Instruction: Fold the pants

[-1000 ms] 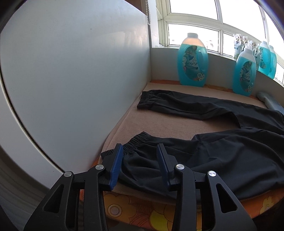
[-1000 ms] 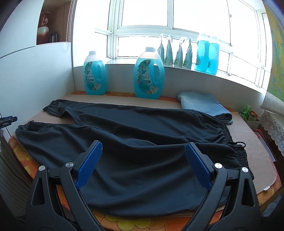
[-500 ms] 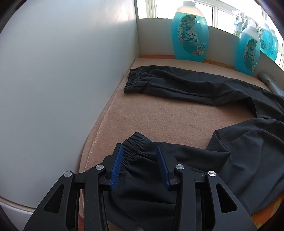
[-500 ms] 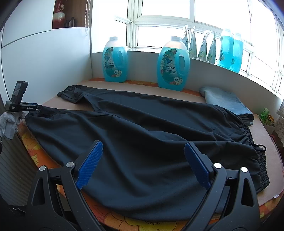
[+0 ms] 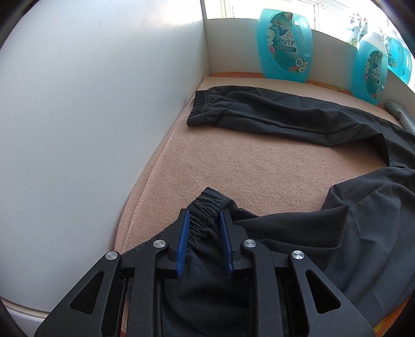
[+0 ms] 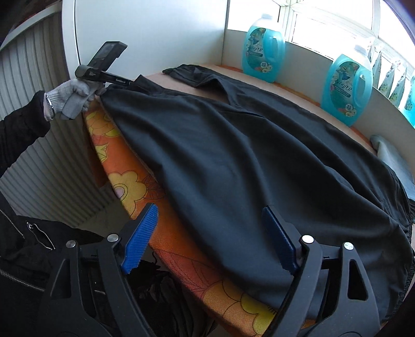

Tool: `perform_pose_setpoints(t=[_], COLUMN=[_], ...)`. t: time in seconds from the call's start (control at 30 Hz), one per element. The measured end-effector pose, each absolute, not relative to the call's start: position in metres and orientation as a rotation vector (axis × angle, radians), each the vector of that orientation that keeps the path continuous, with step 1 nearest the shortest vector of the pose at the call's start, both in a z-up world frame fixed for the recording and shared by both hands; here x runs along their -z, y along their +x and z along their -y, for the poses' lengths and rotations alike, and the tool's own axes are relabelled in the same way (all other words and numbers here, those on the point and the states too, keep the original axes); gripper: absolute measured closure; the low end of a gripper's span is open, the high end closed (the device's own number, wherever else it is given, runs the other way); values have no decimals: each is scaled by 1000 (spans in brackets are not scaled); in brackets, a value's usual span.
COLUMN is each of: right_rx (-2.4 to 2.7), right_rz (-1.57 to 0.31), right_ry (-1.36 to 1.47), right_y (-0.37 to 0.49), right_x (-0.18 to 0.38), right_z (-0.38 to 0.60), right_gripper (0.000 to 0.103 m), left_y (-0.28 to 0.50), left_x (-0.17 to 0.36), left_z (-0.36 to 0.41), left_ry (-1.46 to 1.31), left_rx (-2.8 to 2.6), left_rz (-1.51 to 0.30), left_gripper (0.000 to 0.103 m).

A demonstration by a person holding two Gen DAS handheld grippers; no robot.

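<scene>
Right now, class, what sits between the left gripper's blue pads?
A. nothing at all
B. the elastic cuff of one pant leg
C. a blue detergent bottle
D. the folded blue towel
B: the left gripper has the gathered elastic cuff of the black pants bunched between its pads.

A home, by every sign, and a laundry corner of it. Big turquoise detergent bottles (image 6: pixel 262 48) line up along the back edge of the table (image 5: pixel 233 166), right under a sunlit window (image 6: pixel 334 18) with white frames. A peach blanket covers the tabletop, and beneath it an orange cloth with yellow flowers (image 6: pixel 122 176) hangs over the near edge. Black pants (image 6: pixel 233 160) lie spread across it, a folded grey-blue textile (image 6: pixel 389 153) sits at the right edge, and a ribbed white radiator (image 6: pixel 33 140) stands beside the table's left end.
</scene>
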State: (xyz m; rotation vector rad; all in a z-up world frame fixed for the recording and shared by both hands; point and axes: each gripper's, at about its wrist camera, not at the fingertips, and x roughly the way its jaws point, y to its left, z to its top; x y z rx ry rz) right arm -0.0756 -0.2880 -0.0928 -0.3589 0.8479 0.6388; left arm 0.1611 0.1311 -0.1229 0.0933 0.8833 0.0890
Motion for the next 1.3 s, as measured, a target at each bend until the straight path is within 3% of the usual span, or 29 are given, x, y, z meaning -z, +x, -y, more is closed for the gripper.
perform_pose_setpoints(t=[0.13,0.17,0.23,0.33,0.4,0.57,0.93,1.3], right_rx=[-636,-645,-665,-671,-670,-634,-472,-311], right_rz=[-927,-932,-951,-949,-939,-897,-792,-821], right_ry=[-403,-389,-372,-335,-299,-284,-343,-340], right_y=[-67,-67,-65,-62,-57,-43,28,109], right_x=[108,107,104,96,89,70,35,51], right_z=[280,282,284,287,291,294,294,314], right_gripper=[56,57,83,94,95,96,99,99], left_y=[164,164,164,163,158,146,109,78], left_x=[123,123,123,121,117,102,68,80], left_z=[-128,-128,-129,-129,-128,-126,-120,-93], left_ry=[115,113,112,111,120,133,172,276], left_rx=[-97,-95,-91,-84,-84,-74,19,157], left_rz=[-874,-874,-873,-871,-865,-827,-759,-813], left_gripper=[89,89,89,89,88,63,62,62])
